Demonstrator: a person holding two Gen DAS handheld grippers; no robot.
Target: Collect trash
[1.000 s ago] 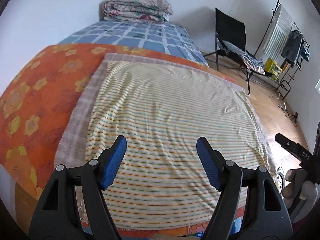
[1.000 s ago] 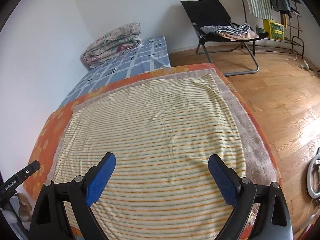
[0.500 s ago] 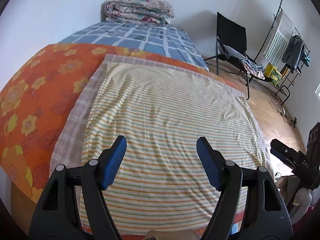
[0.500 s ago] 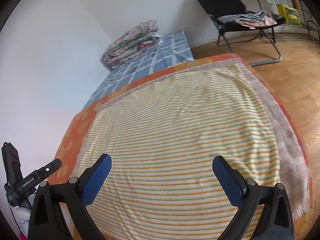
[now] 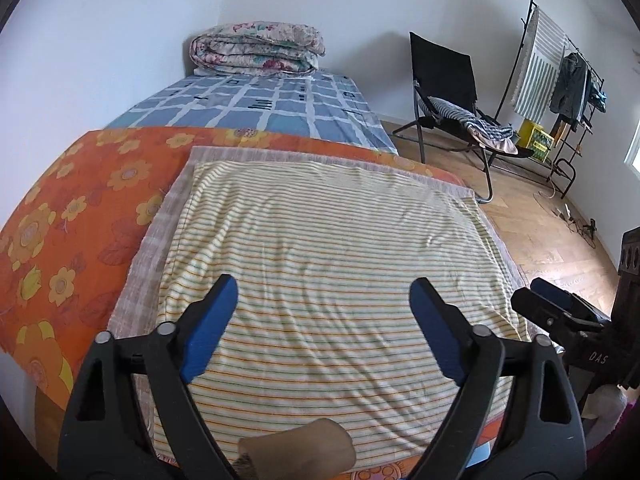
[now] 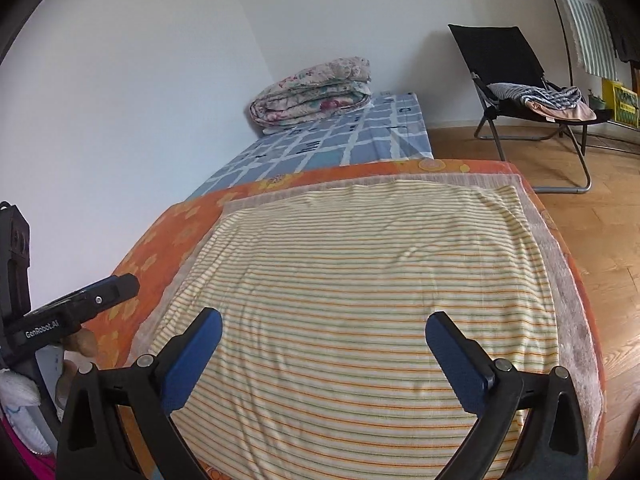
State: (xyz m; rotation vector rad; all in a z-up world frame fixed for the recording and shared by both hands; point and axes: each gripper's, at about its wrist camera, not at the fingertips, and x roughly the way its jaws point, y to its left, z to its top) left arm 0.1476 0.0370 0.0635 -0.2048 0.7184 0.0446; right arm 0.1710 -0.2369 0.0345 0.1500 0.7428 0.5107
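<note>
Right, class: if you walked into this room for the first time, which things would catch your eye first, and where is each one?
The yellow striped cloth spread flat over the near end of the bed grabs the eye first, lying on an orange flowered cover. Behind it a folded floral quilt sits at the far end, on a blue checked sheet against the wall. To the right, a black folding chair with clothes draped on it stands on the wooden floor.

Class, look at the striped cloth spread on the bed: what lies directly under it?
Under the striped cloth a pale grey-pink blanket shows along the edges, on an orange floral cover. What lies beneath the cloth's middle is covered and cannot be seen.
</note>
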